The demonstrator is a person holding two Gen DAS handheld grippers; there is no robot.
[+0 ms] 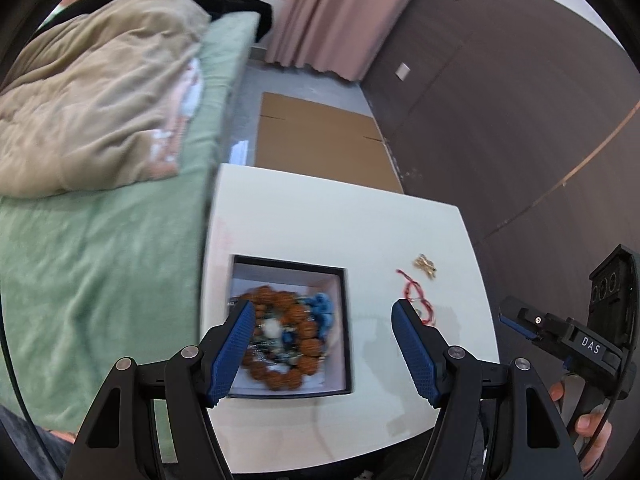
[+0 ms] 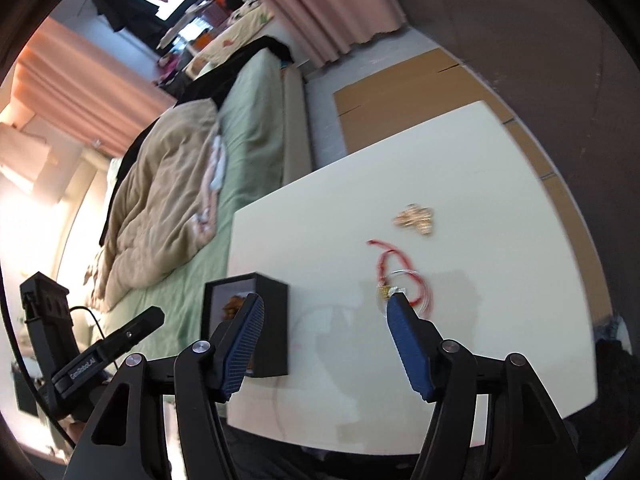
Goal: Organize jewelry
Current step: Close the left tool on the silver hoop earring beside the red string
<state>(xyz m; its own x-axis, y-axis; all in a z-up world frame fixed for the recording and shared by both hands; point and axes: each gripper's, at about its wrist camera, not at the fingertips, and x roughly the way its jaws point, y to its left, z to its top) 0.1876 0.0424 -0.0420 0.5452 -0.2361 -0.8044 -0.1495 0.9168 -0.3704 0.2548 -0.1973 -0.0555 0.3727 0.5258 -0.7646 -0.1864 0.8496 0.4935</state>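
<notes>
This is a bedroom with a white table (image 1: 320, 224) standing right beside a bed that has a green sheet (image 1: 100, 260) and a tan blanket (image 1: 88, 112) bunched up on it. Pink curtains (image 1: 340, 12) hang at the back, and flat brown cardboard (image 1: 320, 136) lies on the floor past the table. A black box (image 1: 347, 320) with white inside sits on the table near the bed side. In the box there is a ring of big brown beads (image 1: 304, 344) and some blue beads (image 1: 320, 308) next to them; the picture is blurry there, so the small bits in the middle are hard to make out. Out on the bare table, apart from the box, lies a red string bracelet (image 2: 400, 276) with a tiny charm, and a little past it sits a small gold piece (image 2: 416, 216). The left gripper (image 1: 324, 312) hangs over the table with its blue fingers (image 1: 236, 344) spread wide and nothing between them; one finger is over the box. The right gripper (image 2: 324, 312) also has its blue fingers (image 2: 404, 340) spread wide with nothing held, and one fingertip is just beside the red string bracelet.
</notes>
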